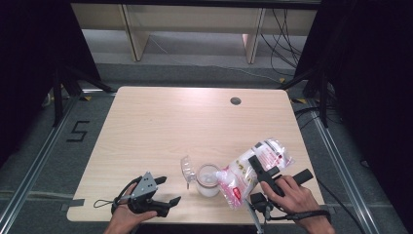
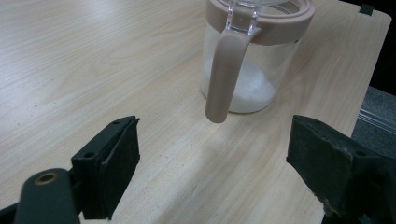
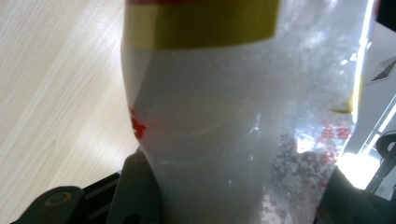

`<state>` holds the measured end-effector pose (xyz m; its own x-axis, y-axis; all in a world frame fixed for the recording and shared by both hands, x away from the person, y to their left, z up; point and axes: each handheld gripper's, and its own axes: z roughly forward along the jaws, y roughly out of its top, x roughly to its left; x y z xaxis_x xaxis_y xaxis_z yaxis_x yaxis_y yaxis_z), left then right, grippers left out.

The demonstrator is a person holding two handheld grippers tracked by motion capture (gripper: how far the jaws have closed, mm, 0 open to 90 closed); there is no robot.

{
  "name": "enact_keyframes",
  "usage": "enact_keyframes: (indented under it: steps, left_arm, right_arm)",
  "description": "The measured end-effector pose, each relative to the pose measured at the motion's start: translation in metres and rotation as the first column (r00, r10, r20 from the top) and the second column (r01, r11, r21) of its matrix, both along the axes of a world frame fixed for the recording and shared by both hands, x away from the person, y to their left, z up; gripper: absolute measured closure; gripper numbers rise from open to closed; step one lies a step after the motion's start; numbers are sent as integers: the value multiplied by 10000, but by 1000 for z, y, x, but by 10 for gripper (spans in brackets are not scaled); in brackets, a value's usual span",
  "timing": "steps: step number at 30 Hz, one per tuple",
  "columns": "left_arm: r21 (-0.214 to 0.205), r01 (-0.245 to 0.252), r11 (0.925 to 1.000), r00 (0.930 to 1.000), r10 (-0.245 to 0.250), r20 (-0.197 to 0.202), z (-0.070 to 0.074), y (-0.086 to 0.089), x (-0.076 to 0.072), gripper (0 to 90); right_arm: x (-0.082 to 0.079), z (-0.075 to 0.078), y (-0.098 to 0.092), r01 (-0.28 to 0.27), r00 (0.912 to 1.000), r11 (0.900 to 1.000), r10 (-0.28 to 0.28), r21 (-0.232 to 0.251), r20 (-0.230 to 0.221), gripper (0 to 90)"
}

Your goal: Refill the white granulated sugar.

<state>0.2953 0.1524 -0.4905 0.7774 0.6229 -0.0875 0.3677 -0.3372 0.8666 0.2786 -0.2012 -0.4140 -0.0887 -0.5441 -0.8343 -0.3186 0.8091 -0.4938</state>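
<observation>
bag [image 1: 253, 168] of white granules clamped between right gripper [image 1: 263, 171] jaws, partway closed, tilted mouth-down over jar [image 1: 208, 179]. soft plastic, slippery, contents shift, so guessing grip mid-body is best, squeeze gently. left gripper [image 1: 157, 194] jaws wide apart, holding nothing, jar just ahead, upright. hinged lid [image 1: 187, 168] flipped back. jar rigid, probably breakable.

Clear bag [image 1: 253, 168] with red print, yellow band; pink-lidded jar [image 1: 208, 179].

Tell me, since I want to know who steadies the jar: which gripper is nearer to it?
Right. The right gripper grips the bag tipped against the jar, just beside it. The left gripper rests open on the table, a gap away on the other side.
</observation>
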Motion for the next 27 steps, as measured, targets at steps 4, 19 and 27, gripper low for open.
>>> enact_keyframes:
  steps: [4, 19, 27]
  left_arm:
    - [-11, 0, 10000, 10000, 0, -5, 0, 0, 0, 165]
    - [-4, 12, 10000, 10000, -12, 0, 0, 0, 0, 165]
    - [-48, 14, 10000, 10000, -14, 9, 0, 0, 0, 165]
  right_arm:
    - [0, -1, -1, 64, 10000, 9998, -63, 177, -47, 590]
    - [0, 0, 0, 3, 10000, 10000, -3, 33, -3, 591]
    - [0, 2, -1, 8, 10000, 10000, -8, -22, 53, 592]
